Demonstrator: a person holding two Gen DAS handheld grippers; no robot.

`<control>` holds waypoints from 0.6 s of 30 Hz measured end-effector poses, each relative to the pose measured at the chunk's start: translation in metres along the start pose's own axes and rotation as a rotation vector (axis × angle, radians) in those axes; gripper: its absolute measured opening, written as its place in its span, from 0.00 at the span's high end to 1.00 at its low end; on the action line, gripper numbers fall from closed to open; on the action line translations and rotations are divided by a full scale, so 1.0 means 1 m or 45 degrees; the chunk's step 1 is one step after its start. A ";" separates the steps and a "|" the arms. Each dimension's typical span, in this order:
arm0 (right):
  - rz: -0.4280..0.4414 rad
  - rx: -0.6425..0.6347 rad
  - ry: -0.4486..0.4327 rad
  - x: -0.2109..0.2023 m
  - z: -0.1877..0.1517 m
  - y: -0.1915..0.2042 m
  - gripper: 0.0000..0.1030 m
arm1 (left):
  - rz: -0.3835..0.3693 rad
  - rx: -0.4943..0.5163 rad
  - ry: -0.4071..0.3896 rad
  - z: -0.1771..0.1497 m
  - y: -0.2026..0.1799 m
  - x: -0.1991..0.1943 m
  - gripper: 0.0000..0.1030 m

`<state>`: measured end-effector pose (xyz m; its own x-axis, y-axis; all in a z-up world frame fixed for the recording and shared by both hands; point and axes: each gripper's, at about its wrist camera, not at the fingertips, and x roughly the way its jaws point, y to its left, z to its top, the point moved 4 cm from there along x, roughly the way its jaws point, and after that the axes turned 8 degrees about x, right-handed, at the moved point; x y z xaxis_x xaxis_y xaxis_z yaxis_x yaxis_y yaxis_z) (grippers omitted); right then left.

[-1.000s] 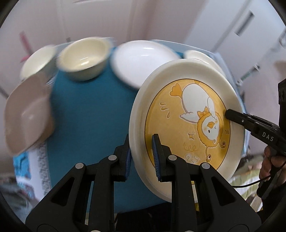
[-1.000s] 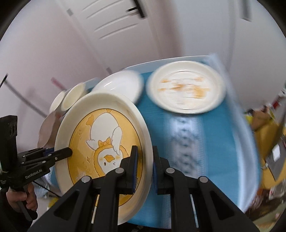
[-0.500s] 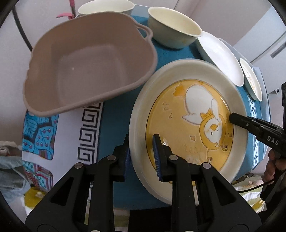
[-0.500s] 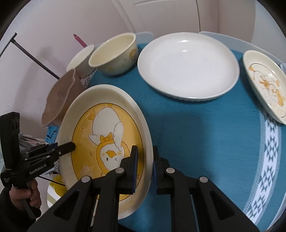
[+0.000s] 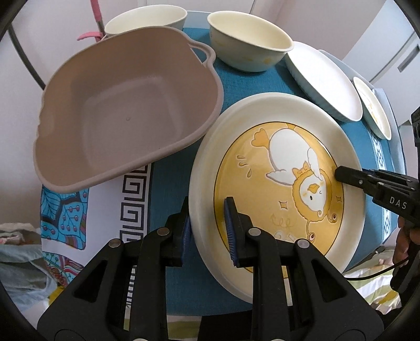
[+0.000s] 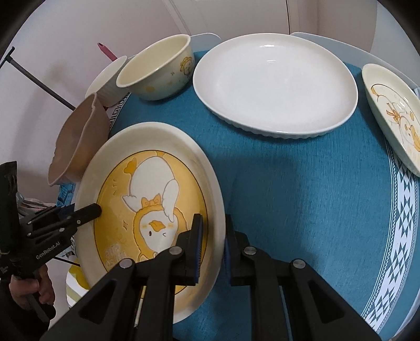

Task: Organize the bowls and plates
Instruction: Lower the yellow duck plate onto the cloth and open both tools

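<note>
A round cream ceramic plate with a yellow cartoon duck printed on its well is held between the two claws, tilted above the near edge of the worktop covered with a teal cloth. The left claw is closed on the plate's rim, one blue pad on the printed face and the other beneath the rim. The right claw is clamped on the opposite rim in the same way, its jaws nearly together around the thin edge.

Just beside the plate, on the left, a large taupe plastic basin with handles stands empty. Farther back are a cream bowl with small yellow prints, a second pale bowl, a wide plain white plate and a smaller cream plate with an orange drawing.

The duck plate is judged to be stiff, fairly heavy and breakable, with a glazed surface likely to be slippery under the pads. The rim is considered the only sensible place for a hold, and two opposite grips are thought to guard against swinging. If the basin is the intended destination, a slow, level lowering would be called for, since a knock against its wall could chip the edge.
</note>
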<state>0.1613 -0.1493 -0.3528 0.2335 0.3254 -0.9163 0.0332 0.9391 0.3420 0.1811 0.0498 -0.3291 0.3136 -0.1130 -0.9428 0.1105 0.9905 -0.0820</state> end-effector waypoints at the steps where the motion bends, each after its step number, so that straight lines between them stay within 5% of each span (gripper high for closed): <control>1: -0.011 -0.007 -0.002 0.001 0.000 0.002 0.86 | 0.007 0.002 0.000 0.001 -0.004 0.001 0.81; 5: -0.035 -0.016 -0.013 0.002 0.001 0.005 0.86 | 0.048 0.022 0.004 -0.004 -0.008 -0.005 0.77; 7: -0.036 -0.022 -0.031 0.001 0.000 0.005 0.84 | 0.071 0.030 0.005 -0.003 -0.011 -0.006 0.68; 8: -0.030 -0.024 -0.045 0.000 -0.001 0.007 0.82 | 0.077 0.032 0.000 -0.003 -0.012 -0.007 0.51; 9: -0.021 -0.026 -0.063 -0.001 -0.001 0.008 0.73 | 0.086 0.032 -0.011 -0.003 -0.012 -0.009 0.30; 11: 0.000 -0.037 -0.101 -0.004 -0.003 0.012 0.41 | 0.108 0.035 -0.041 -0.002 -0.013 -0.014 0.14; 12: -0.002 -0.041 -0.115 -0.006 -0.004 0.012 0.20 | 0.119 0.039 -0.047 -0.002 -0.014 -0.016 0.12; 13: -0.009 -0.044 -0.131 -0.008 -0.005 0.013 0.15 | 0.122 0.045 -0.045 -0.002 -0.015 -0.018 0.12; 18: -0.024 -0.031 -0.233 -0.035 -0.008 0.016 0.14 | 0.065 0.042 -0.096 -0.002 -0.022 -0.055 0.12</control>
<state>0.1464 -0.1443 -0.3170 0.4057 0.2841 -0.8687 0.0162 0.9481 0.3177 0.1596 0.0343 -0.2763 0.3895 -0.0695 -0.9184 0.1235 0.9921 -0.0227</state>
